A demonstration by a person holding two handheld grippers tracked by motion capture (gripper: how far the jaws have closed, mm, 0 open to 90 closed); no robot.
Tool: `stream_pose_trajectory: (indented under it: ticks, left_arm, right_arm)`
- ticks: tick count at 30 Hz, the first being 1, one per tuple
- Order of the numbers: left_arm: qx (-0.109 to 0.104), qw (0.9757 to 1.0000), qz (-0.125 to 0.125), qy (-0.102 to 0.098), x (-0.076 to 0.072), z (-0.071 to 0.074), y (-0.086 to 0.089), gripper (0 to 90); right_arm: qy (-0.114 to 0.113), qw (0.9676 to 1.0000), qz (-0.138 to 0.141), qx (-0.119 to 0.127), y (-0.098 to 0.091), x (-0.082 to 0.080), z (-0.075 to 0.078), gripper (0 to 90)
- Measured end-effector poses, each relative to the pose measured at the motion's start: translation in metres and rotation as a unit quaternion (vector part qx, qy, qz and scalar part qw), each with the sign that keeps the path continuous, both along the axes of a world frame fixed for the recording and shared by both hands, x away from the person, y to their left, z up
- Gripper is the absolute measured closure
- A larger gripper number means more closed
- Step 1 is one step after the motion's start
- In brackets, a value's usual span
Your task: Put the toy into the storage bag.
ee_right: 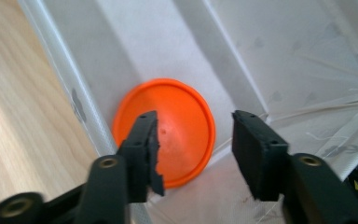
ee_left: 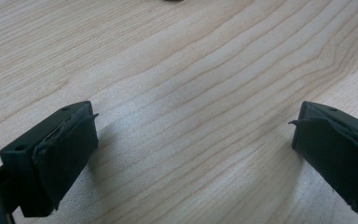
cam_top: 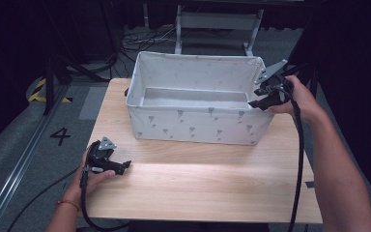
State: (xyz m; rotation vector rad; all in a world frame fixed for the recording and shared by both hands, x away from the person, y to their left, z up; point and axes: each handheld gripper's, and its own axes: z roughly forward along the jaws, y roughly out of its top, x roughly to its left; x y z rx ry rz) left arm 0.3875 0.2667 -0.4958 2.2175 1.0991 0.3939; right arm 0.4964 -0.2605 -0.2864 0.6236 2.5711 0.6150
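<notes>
Dark room, grey floor (cam_top: 9, 159) with a painted "4" (cam_top: 60, 136) and yellow-black hazard tape (cam_top: 39, 92) at far left; a metal frame (cam_top: 217, 21) stood behind the counter. Light wood counter (cam_top: 198, 183), mostly bare.

Left side: left tool (cam_top: 125, 166) lay low on the counter near its front left corner, held in the person's left hand (cam_top: 89, 176), grey plate on top, cable trailing off the front edge. Jaws were spread wide, nothing between them. Left tool view showed both black pads (ee_left: 67, 149) resting just above bare wood grain (ee_left: 191, 93).

Centre: a white fabric bin (cam_top: 198, 128) with small grey print sat on the back half of the counter, open top, walls upright.

Right side: right tool (cam_top: 257, 101) was at the bin's right end, tipped down over the rim, held by the right hand (cam_top: 297, 99), cable running down along the forearm. In the right tool view (ee_right: 193, 149) its jaws were partly spread, gripping nothing. An orange disc (ee_right: 179, 123) lay flat on the bin's floor, close against the bin's wall (ee_right: 70, 93), below the jaws and apart from them. The disc looked like a lid or small plate; couldn't tell which. Left pad overlapped the disc's edge in that view only by line of sight.
</notes>
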Motion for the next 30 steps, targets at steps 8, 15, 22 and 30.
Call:
stream_pose_trajectory:
  ticks: [8, 15, 22, 30]
  left_arm:
    - [0.001, 1.0000, 0.001, 0.000, 0.000, 0.000, 0.000, 0.5]
    - [0.000, 1.0000, 0.002, -0.001, 0.000, 0.000, 0.000, 0.5]
    - [0.000, 1.0000, 0.002, -0.001, 0.000, 0.000, 0.000, 0.5]
    - [-0.002, 1.0000, 0.004, 0.000, -0.001, 0.000, 0.000, 0.5]
  right_arm:
    - [-0.032, 0.9941, -0.049, 0.091, -0.010, -0.019, 0.010, 38.9]
    - [-0.070, 0.9843, -0.085, 0.138, -0.017, -0.045, 0.017, 28.9]
    - [-0.109, 0.9762, -0.095, 0.162, -0.025, -0.076, 0.018, 28.8]
    - [-0.138, 0.9720, -0.104, 0.159, -0.035, -0.099, 0.005, 30.7]
